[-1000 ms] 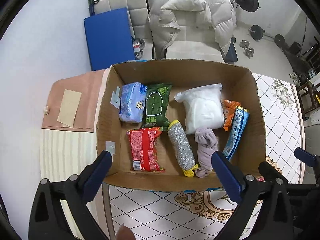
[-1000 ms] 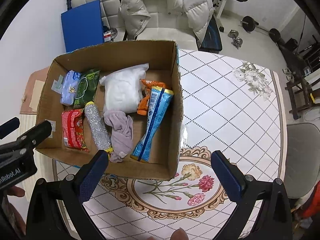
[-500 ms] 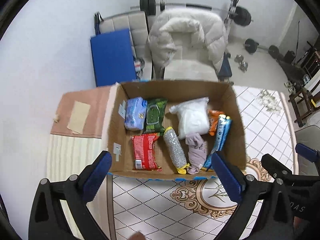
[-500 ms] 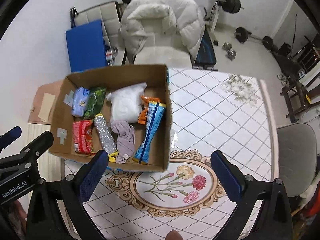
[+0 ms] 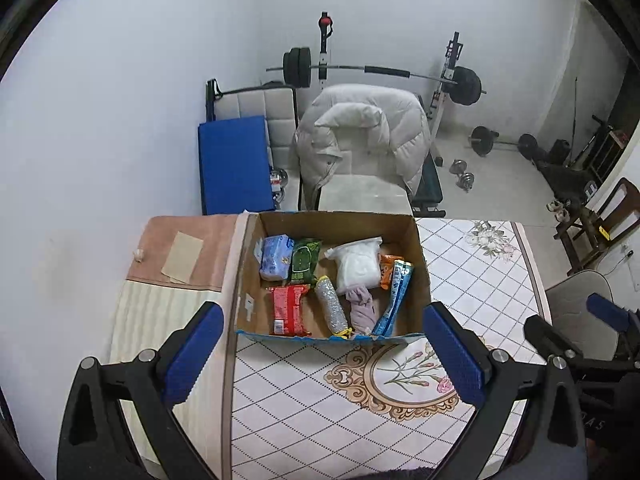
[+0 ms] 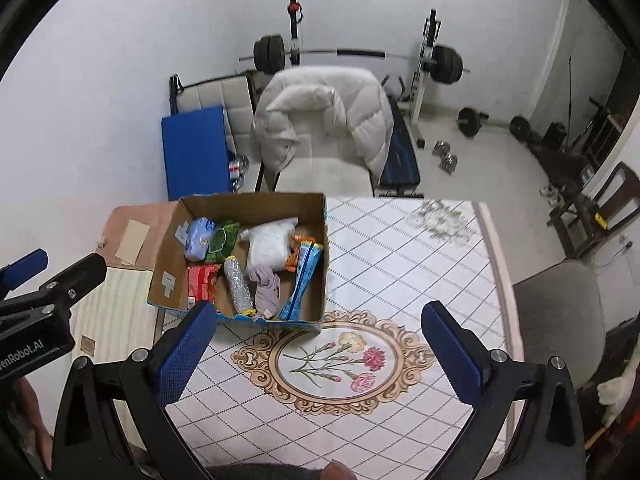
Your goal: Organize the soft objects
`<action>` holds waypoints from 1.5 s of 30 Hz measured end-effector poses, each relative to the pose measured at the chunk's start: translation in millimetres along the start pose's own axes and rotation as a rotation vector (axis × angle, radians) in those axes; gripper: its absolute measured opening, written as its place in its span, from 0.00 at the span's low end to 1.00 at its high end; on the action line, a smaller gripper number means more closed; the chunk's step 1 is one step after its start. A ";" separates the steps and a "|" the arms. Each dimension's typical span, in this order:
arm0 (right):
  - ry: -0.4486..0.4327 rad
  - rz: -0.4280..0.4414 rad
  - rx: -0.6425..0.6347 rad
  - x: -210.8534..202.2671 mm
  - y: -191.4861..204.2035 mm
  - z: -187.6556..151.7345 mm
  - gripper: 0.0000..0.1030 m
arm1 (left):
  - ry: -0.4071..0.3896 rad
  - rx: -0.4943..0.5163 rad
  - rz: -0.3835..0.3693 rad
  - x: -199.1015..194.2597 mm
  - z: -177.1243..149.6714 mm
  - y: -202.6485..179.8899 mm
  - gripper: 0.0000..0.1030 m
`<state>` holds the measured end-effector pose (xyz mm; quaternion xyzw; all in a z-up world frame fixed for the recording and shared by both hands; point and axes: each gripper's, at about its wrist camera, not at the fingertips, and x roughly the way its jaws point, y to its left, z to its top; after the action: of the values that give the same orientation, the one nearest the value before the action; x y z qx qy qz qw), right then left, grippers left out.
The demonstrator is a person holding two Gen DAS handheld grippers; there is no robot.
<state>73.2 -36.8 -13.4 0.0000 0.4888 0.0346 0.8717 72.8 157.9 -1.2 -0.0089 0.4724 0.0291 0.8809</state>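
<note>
An open cardboard box (image 5: 422, 256) (image 6: 325, 240) stands on the patterned table. It holds several soft items: a blue pack (image 5: 273, 257), a green pack (image 5: 303, 261), a white bag (image 5: 357, 265), a red pack (image 5: 287, 309), a silver scrubber (image 5: 331, 309), a mauve cloth (image 5: 362, 307), an orange pack (image 5: 387, 271) and a long blue packet (image 5: 394, 298). My left gripper (image 5: 323, 354) is open and empty, held above the table in front of the box. My right gripper (image 6: 318, 348) is open and empty, in front of the box and to its right.
The table cloth has a flower medallion (image 6: 340, 360). A striped and pink mat (image 5: 176, 256) lies left of the box. Behind the table are a chair with a white jacket (image 5: 360, 140), a blue pad (image 5: 232, 160) and a barbell rack (image 5: 380, 72).
Both grippers have pulled back and up from the box, so it looks smaller and farther away. The items in the box have not moved. Both grippers stay open.
</note>
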 end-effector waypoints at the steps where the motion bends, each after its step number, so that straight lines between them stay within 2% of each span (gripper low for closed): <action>1: -0.009 0.001 -0.003 -7.7 -0.8 -0.7 1.00 | -0.008 0.002 0.002 -6.7 -0.9 0.1 0.99; 7: -0.065 0.002 -0.015 -50.9 -2.8 -2.9 1.00 | -0.028 0.000 0.001 -31.8 -7.1 1.4 0.99; 13: -0.084 -0.008 -0.031 -70.9 -2.7 -4.2 1.00 | -0.035 0.008 -0.003 -41.5 -11.7 -2.8 0.99; 22: -0.109 -0.050 -0.038 -77.3 -3.0 -1.1 1.00 | -0.039 0.010 0.015 -46.7 -13.3 -7.2 0.99; 45: -0.117 -0.063 -0.032 -78.5 -3.8 2.7 1.00 | -0.061 -0.022 0.038 -50.3 -10.5 -3.8 1.00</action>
<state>34.9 -45.3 54.8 -0.0274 0.4362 0.0151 0.8993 36.5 151.6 34.8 -0.0089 0.4451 0.0511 0.8940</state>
